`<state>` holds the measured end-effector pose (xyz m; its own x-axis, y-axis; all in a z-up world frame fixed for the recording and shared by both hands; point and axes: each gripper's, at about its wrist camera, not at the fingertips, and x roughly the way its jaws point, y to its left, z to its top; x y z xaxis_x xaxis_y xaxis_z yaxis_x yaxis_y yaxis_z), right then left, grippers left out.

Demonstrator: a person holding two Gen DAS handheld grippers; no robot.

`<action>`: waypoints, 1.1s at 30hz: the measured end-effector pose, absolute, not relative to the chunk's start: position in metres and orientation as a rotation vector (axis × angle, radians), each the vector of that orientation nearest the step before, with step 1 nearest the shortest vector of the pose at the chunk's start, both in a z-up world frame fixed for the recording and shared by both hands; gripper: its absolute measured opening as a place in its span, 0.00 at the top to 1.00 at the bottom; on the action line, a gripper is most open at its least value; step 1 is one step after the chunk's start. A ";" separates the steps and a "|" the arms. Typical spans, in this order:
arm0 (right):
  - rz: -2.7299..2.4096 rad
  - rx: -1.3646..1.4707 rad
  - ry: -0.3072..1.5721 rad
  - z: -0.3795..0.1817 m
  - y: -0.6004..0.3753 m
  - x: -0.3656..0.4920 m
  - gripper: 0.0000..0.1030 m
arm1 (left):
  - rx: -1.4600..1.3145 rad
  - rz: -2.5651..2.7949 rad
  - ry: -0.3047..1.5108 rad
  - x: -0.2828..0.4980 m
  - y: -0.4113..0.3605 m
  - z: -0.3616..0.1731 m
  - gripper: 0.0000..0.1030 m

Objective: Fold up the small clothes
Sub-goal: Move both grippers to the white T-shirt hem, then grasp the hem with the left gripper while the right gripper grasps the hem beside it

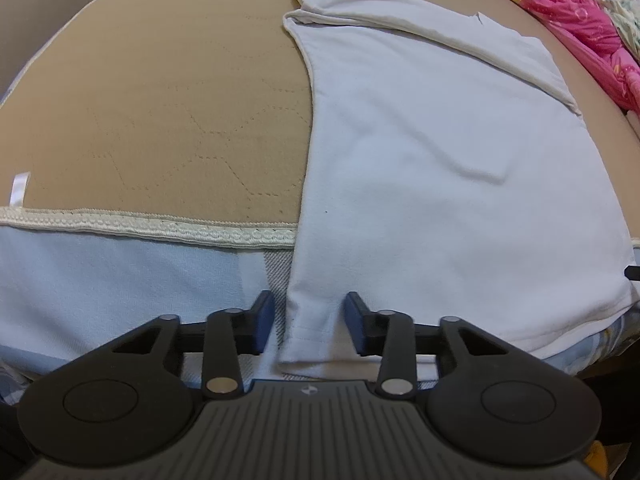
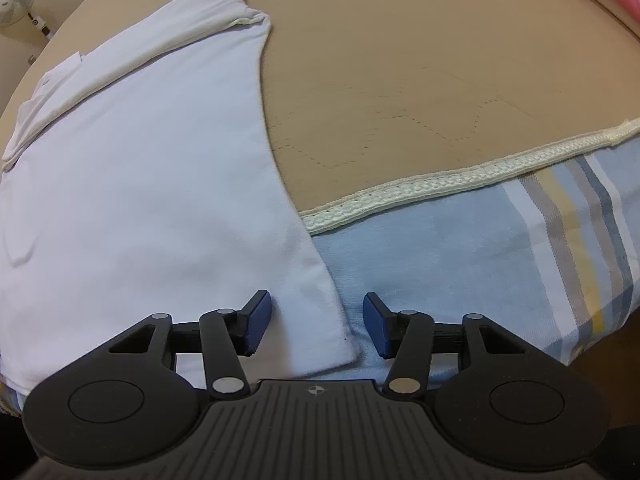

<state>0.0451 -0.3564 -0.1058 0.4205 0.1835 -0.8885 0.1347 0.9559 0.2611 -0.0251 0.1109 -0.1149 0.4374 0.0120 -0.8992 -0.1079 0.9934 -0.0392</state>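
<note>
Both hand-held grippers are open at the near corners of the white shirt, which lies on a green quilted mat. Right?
Not quite. The quilted mat is tan, not green, as both wrist views show. The rest holds: the left hand-held gripper and the right hand-held gripper are open at the near corners of the white shirt.

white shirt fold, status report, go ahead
Left hand-held gripper open, straddling white shirt near corner. Right hand-held gripper open at opposite corner. Shirt flat on tan mat, sleeves folded in. Nothing in the way.
</note>
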 end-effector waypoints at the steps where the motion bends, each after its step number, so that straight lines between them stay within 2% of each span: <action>1: 0.041 0.308 1.141 -0.106 -0.355 0.045 0.58 | -0.093 0.073 1.116 -0.025 0.110 -0.114 0.65; 6: 0.071 0.310 1.130 -0.103 -0.353 0.045 0.70 | -0.105 0.058 1.117 -0.026 0.111 -0.113 0.76; 12: 0.098 0.307 1.135 -0.104 -0.350 0.046 0.70 | -0.128 0.046 1.123 -0.028 0.112 -0.111 0.80; 16: 0.098 0.302 1.134 -0.103 -0.348 0.046 0.71 | -0.128 0.045 1.129 -0.027 0.113 -0.112 0.89; 18: 0.098 0.299 1.132 -0.103 -0.347 0.046 0.79 | -0.123 0.042 1.130 -0.026 0.112 -0.112 0.94; 19: 0.096 0.301 1.130 -0.103 -0.347 0.046 0.82 | -0.111 0.039 1.124 -0.026 0.110 -0.111 0.94; 20: 0.092 0.307 1.123 -0.101 -0.348 0.045 0.90 | -0.101 0.036 1.116 -0.026 0.109 -0.110 0.94; 21: 0.090 0.319 1.109 -0.099 -0.350 0.044 0.92 | -0.093 0.029 1.105 -0.027 0.107 -0.108 0.94; 25: 0.113 0.362 1.064 -0.092 -0.355 0.043 0.93 | -0.108 0.007 1.118 -0.028 0.105 -0.108 0.93; 33: 0.111 0.314 1.127 -0.101 -0.347 0.048 0.89 | -0.101 0.008 1.142 -0.024 0.103 -0.115 0.92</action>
